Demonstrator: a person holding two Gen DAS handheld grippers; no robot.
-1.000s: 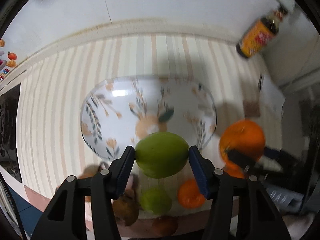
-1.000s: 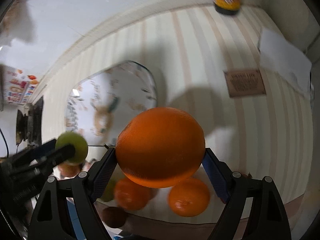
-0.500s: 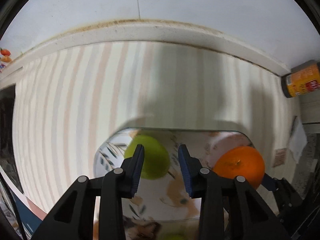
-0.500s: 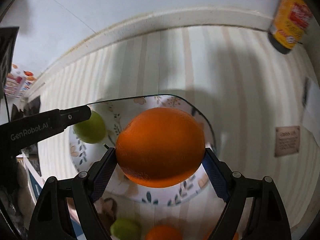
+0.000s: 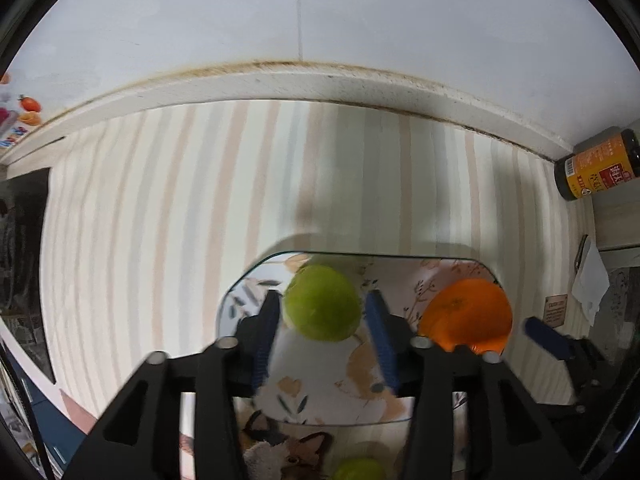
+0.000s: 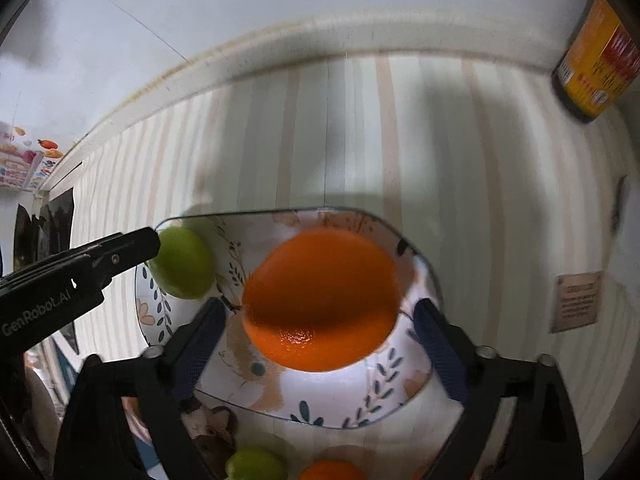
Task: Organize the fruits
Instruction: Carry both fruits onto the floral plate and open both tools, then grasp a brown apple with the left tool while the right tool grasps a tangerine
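A flowered plate (image 5: 320, 408) (image 6: 332, 404) lies on the striped cloth. A green fruit (image 5: 322, 302) (image 6: 184, 262) rests in its left part; my left gripper (image 5: 322, 328) is open around it, the blue pads standing clear of its sides. An orange (image 6: 320, 298) (image 5: 468, 318) rests in the right part; my right gripper (image 6: 320, 340) is open, its fingers apart from the orange. Another green fruit (image 6: 256, 464) (image 5: 358, 470) and another orange (image 6: 332, 472) lie on the cloth in front of the plate.
A dark bottle with an orange label (image 5: 596, 168) (image 6: 600, 64) stands at the back right by the wall. A small brown card (image 6: 578, 302) and white paper (image 5: 592, 280) lie to the right. A white ledge (image 5: 300, 84) runs along the back.
Both grippers carried their fruit forward over the plate and opened. The green fruit and the orange now rest on the plate, with the fingers spread beside them.
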